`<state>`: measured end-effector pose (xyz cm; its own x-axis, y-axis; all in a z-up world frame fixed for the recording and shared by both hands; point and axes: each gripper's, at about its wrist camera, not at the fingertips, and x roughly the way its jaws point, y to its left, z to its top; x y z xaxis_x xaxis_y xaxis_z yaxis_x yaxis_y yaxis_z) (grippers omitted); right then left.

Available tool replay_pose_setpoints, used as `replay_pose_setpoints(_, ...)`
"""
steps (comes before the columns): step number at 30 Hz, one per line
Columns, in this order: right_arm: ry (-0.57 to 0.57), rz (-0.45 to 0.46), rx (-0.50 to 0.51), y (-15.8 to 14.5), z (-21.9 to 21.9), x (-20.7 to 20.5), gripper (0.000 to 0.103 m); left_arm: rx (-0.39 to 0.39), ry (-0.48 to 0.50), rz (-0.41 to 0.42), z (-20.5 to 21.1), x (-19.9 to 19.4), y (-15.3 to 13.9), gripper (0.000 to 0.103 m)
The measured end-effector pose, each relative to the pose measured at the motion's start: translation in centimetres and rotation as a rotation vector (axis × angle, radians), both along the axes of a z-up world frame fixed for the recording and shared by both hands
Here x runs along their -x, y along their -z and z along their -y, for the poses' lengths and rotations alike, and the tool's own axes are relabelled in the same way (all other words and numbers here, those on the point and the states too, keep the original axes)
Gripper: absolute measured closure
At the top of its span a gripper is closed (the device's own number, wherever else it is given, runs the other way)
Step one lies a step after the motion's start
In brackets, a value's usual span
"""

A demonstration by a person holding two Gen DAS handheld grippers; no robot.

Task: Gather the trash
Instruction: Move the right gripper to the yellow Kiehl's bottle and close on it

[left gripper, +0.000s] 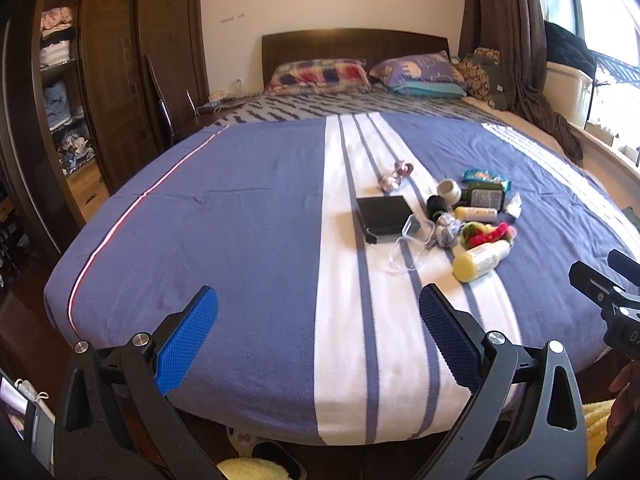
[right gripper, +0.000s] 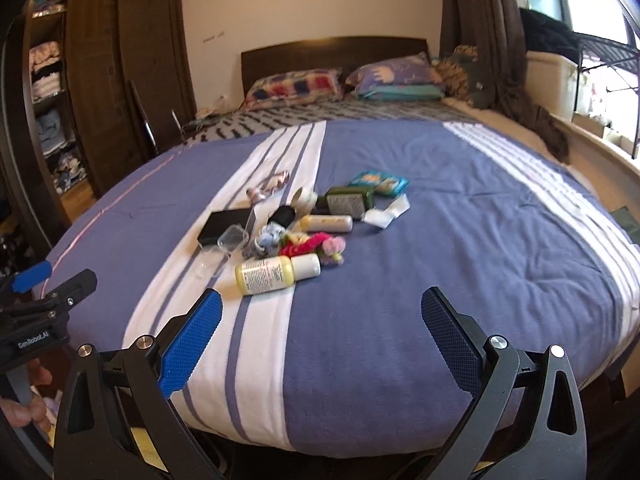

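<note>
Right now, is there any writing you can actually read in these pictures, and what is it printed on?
"GenRobot.AI": on the left gripper, as the right wrist view shows it.
"D", then cut off: on the right gripper, at the edge of the left wrist view.
Yellow bottle: printed label, too blurred to read.
Dark green box: label too small to read.

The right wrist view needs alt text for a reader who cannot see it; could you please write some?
An open right gripper hovers above a blue-and-white striped bedspread, facing a small pile of clutter: a yellow lotion bottle, a black box and a teal wrapper.
</note>
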<state>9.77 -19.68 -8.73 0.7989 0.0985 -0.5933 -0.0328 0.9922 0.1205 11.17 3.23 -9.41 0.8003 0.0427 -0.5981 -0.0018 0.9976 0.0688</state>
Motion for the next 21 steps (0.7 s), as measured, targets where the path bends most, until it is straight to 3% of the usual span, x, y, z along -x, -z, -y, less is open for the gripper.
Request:
replay_pose_setpoints(10, -0.099, -0.117, -0.022, 5.6, -2.1, -5.9, 0.005, -0.005, -0.032, -0.072, -1.9, -4.1, 2.6, 0.008)
replay_pose_setpoints(21, -0.128, -0.136, -0.015, 7.1, -3.2, -9.4, 0.004, 0.000, 0.001, -0.106, -1.3, -7.0, 4.1, 0.008)
